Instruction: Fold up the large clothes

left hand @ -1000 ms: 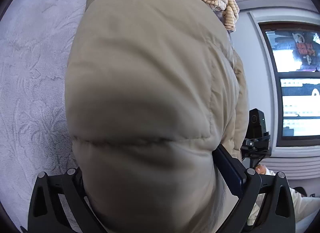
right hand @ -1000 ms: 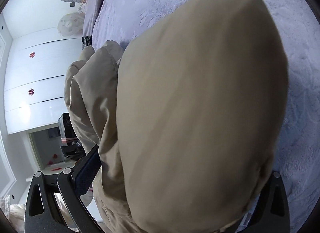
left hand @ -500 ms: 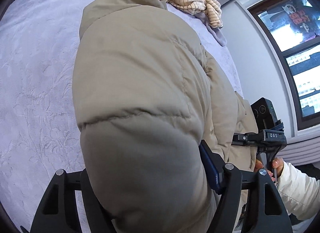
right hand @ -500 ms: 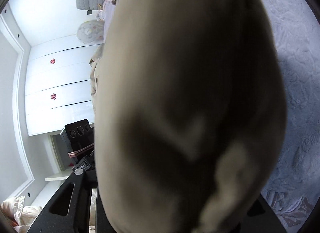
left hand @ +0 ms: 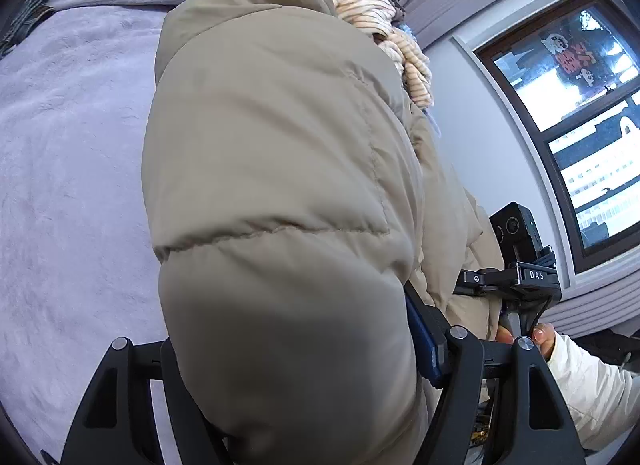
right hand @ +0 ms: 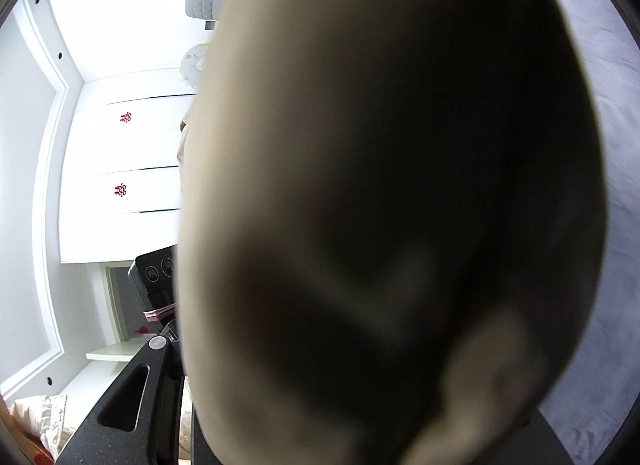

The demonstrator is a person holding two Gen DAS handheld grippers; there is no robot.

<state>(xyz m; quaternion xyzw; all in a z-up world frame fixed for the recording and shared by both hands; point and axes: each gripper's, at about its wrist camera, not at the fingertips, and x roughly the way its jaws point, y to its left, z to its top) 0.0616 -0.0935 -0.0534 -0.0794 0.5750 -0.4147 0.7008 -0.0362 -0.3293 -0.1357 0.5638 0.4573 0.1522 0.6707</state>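
Lilac bed [left hand: 72, 169], window [left hand: 576, 113], white wardrobe [right hand: 132, 153]

The left gripper [left hand: 288, 377] is clamped on a puffy beige jacket [left hand: 276, 169] raised over a lilac bed [left hand: 68, 169]. At right, a hand [left hand: 536, 335] holds the right gripper [left hand: 516, 269], near a window [left hand: 576, 113].
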